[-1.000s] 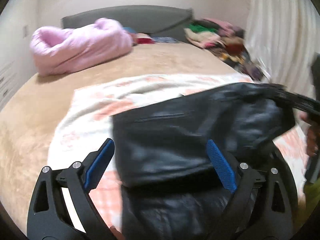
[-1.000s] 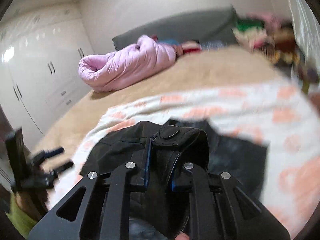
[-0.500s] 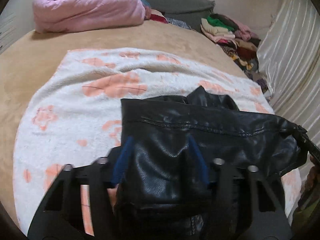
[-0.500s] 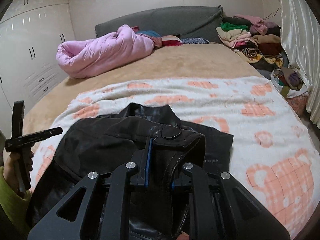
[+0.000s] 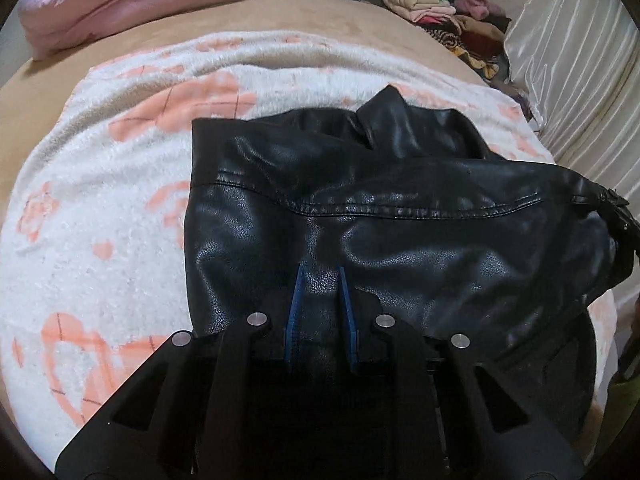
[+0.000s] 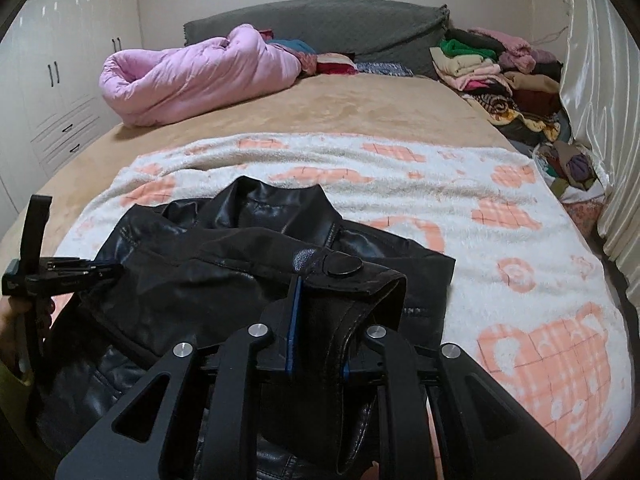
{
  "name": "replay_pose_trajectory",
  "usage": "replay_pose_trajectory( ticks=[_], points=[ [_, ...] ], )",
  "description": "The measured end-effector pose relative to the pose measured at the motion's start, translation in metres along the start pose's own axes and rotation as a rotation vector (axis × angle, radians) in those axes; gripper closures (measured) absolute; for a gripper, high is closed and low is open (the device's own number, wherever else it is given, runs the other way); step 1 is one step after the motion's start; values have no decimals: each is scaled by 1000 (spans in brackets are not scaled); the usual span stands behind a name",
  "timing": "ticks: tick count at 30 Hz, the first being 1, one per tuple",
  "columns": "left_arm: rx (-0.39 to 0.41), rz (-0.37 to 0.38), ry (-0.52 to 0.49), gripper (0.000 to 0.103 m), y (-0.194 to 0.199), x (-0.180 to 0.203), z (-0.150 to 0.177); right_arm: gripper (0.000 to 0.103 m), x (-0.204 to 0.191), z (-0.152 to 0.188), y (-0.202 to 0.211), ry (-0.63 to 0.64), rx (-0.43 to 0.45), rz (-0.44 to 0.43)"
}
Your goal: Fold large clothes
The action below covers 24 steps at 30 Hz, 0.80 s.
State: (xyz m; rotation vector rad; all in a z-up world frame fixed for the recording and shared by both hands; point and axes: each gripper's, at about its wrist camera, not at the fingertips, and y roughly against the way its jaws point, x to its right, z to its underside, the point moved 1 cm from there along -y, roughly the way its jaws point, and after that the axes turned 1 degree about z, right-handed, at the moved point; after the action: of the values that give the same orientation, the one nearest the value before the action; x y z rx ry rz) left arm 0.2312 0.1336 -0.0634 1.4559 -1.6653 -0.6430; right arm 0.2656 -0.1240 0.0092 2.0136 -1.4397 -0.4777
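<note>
A black leather jacket [image 5: 400, 216] lies on a white blanket with orange patterns [image 5: 100, 208] on the bed. My left gripper [image 5: 320, 280] is shut on a pinched fold of the jacket near its near edge. In the right wrist view the jacket [image 6: 224, 264] is bunched, its collar pointing away. My right gripper [image 6: 318, 292] is shut on the jacket's snap-button tab and holds that edge lifted. The left gripper also shows at the left edge of the right wrist view [image 6: 80, 274].
A pink duvet [image 6: 192, 76] lies at the far left of the tan bed [image 6: 360, 108]. Stacked clothes [image 6: 496, 68] pile at the far right by a white curtain [image 6: 600, 100]. White wardrobes [image 6: 52, 80] stand left. A grey headboard [image 6: 332, 20] is behind.
My left gripper went from wide open to shut on a fold of the jacket, moving in over it. My right gripper kept its hold on the snap tab as the jacket settled on the blanket.
</note>
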Motion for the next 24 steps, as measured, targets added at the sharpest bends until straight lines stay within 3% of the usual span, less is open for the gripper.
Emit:
replay_pose_trajectory(
  ticks=[3, 6, 8, 12, 15, 20, 24],
  points=[
    [1, -18, -14, 92, -1, 2, 2, 72, 3, 3, -6, -7, -33, 35],
    [3, -27, -18, 92, -1, 2, 2, 66, 13, 9, -5, -54, -74, 67],
    [3, -30, -20, 92, -1, 2, 1, 54, 23, 11, 4, -106, -39, 128],
    [4, -39, -25, 92, -1, 3, 1, 54, 16, 5, 13, -161, 34, 131],
    [7, -58, -44, 92, -2, 6, 2, 54, -17, -4, -5, -103, 25, 74],
    [10, -84, -70, 92, -2, 10, 3, 53, -78, -15, -54, 16, -49, 2],
    [13, -99, -82, 92, -3, 12, 4, 51, -90, -5, -95, 28, -167, 50]
  ],
)
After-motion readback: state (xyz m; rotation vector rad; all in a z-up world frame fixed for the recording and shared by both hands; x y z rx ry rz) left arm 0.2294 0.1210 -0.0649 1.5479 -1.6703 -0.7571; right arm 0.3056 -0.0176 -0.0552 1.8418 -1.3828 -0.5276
